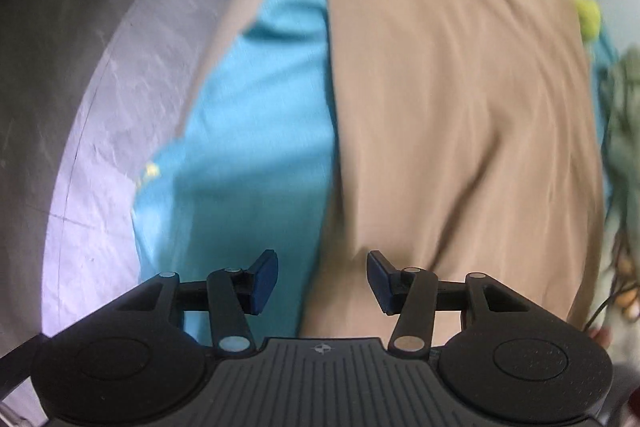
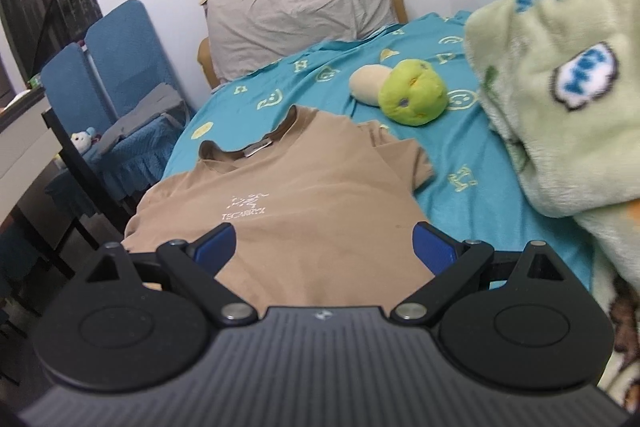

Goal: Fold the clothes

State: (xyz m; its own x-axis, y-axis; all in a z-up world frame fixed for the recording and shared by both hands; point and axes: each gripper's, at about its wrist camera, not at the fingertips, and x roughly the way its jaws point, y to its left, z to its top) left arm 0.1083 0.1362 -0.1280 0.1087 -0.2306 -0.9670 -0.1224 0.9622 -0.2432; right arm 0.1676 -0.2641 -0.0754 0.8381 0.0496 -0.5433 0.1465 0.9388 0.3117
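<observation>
A tan T-shirt (image 2: 304, 195) with a white chest logo lies spread on a teal bed sheet (image 2: 460, 155), collar toward the pillow. In the left wrist view the shirt (image 1: 460, 107) fills the middle and right, with the sheet (image 1: 256, 131) showing to its left. My left gripper (image 1: 322, 279) is open and empty, just above the shirt's left edge. My right gripper (image 2: 324, 247) is open and empty, hovering over the shirt's lower part.
A green plush toy (image 2: 412, 95) and a cream one (image 2: 368, 83) lie beyond the shirt. A green fleece blanket (image 2: 560, 115) is heaped at the right. A grey pillow (image 2: 296, 19) stands at the headboard. Blue chairs (image 2: 112, 75) stand left of the bed; floor (image 1: 80, 107) lies left.
</observation>
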